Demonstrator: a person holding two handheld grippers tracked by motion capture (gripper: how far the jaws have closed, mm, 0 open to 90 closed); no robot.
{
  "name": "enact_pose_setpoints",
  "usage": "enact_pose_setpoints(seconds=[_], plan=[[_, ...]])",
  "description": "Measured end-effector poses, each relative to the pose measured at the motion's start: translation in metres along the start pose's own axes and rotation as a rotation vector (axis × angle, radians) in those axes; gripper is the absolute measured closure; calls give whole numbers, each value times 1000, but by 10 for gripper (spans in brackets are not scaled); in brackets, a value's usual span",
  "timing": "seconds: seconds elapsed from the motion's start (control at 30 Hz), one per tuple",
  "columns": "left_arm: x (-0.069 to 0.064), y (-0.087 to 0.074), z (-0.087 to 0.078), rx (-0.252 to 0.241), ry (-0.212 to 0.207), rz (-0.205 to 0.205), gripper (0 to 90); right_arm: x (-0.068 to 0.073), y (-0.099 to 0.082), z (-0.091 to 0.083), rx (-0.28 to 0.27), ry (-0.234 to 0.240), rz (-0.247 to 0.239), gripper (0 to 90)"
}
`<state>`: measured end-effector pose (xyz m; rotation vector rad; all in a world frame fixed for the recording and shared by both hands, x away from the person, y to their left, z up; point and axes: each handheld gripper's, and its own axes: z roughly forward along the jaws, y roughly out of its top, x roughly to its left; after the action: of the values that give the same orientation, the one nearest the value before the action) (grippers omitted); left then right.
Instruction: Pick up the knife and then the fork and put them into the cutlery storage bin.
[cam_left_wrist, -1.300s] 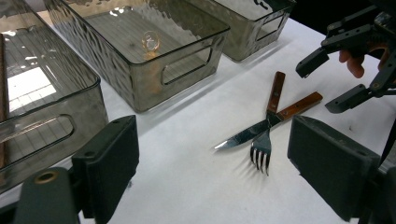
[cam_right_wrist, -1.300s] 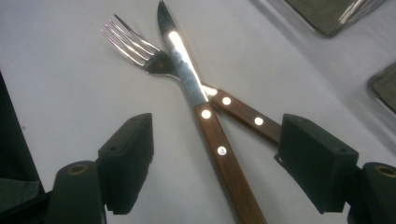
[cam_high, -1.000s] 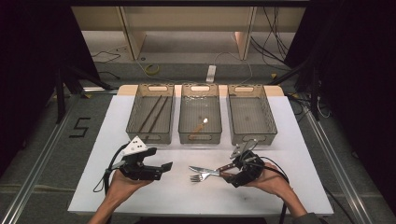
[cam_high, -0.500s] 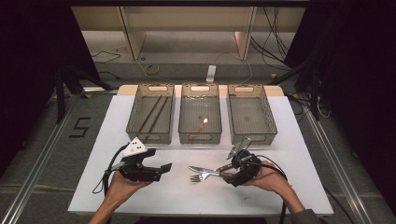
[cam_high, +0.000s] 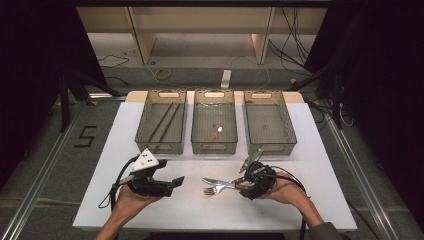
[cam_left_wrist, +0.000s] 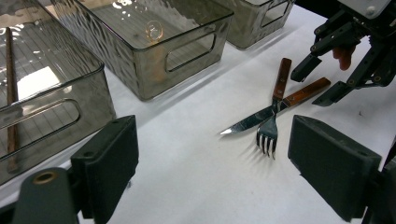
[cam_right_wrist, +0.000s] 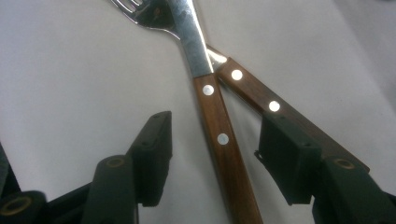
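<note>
A knife (cam_high: 216, 182) and a fork (cam_high: 212, 190), both with riveted wooden handles, lie crossed on the white table (cam_high: 310, 150). My right gripper (cam_high: 241, 186) is low over their handle ends, and its jaws have just been closing. In the right gripper view the knife handle (cam_right_wrist: 219, 140) lies between the jaws of the right gripper (cam_right_wrist: 217, 121) with a gap on each side, and the fork handle (cam_right_wrist: 252, 91) runs under the right-hand jaw. My left gripper (cam_high: 176, 184) hovers open to the left, pointing at the cutlery; its own view shows the left gripper (cam_left_wrist: 212, 158), the knife (cam_left_wrist: 261, 116), the fork (cam_left_wrist: 275, 107) and the right gripper (cam_left_wrist: 315, 86).
Three clear grey bins stand in a row behind. The left bin (cam_high: 144, 114) holds dark chopsticks (cam_high: 162, 122), the middle bin (cam_high: 196, 120) a small pale item (cam_high: 216, 132), and the right bin (cam_high: 285, 117) looks bare. Dark floor surrounds the table.
The right gripper's jaws have narrowed around the knife handle and the hand has edged slightly left. The left gripper has stayed where it was.
</note>
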<state>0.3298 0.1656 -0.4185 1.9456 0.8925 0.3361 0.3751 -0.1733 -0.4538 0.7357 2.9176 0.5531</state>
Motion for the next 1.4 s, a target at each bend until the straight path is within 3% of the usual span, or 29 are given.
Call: enact_pose_setpoints(seconds=[0.5,0.53,0.63,0.83,1.07,1.27,1.37,1.4], plan=[[0,0,0,0,-2,-3,158,1,5,8,36,-7,-47,599],[-1,0,0,1,-2,-2,158,3,7,8,57,-12,-38,618],[-1,0,0,0,-3,-3,158,1,7,10,58,-21,-74,645],[-1,0,0,0,-2,-1,158,3,10,10,71,-22,-57,678],[-2,0,0,5,0,4,158,7,11,10,85,-27,-93,746],[-2,-1,0,6,1,6,158,8,12,11,91,-33,-96,758],[-2,-1,0,6,1,5,158,10,13,10,106,-27,-71,762],[-2,-1,1,6,2,7,158,9,13,11,98,-37,-98,766]])
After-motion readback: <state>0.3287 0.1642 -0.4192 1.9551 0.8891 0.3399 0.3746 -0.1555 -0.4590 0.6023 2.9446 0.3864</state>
